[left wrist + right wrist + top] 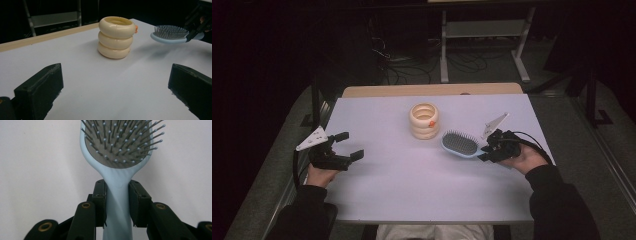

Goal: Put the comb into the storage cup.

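A light blue hairbrush (460, 144) with grey bristles hangs a little above the white table (412, 190), bristles up. My right gripper (486, 151) is shut on its handle. In the right gripper view the hairbrush (117, 152) points away from me and both black pads press on its neck. A cream holder made of three stacked rings (424, 120) stands at the table's middle back, with a small orange spot on its side. My left gripper (353, 145) rests at the left edge, open and empty. In the left gripper view the ring holder (116, 37) and the raised hairbrush (170, 35) are ahead.
A wooden strip (432, 90) runs along the table's far edge. Behind it stand a metal frame (484, 45) and loose cables on a dark floor. Bare white surface lies between the two grippers and along the front edge.
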A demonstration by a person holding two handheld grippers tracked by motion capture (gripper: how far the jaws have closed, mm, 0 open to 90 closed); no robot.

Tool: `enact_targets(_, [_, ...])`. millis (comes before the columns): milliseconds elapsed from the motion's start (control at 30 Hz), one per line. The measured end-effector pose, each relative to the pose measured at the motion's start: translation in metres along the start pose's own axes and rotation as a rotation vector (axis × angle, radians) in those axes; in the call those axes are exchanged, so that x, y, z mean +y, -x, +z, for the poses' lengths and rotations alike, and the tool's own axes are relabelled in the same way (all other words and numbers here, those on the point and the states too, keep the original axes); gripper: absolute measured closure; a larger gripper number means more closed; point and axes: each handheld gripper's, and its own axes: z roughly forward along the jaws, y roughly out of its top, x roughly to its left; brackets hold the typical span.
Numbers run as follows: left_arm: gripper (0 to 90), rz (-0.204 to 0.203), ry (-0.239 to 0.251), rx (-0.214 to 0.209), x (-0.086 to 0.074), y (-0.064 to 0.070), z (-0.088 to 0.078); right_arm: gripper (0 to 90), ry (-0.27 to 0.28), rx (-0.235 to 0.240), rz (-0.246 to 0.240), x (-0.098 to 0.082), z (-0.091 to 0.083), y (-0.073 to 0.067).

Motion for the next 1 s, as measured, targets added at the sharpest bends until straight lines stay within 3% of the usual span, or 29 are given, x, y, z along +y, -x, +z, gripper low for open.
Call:
enact_targets(700, [0.0,-0.001,-0.001,-0.004,0.0,0.001,0.0,67.9,0.087,-0.021,-0.059,0.032,-0.029,-0.006])
enact_targets(1000, [0.0,-0.002,-0.001,-0.003,0.0,0.001,0.0,67.9,0.087,-0.013,-0.087,0.046,-0.036,-0.01])
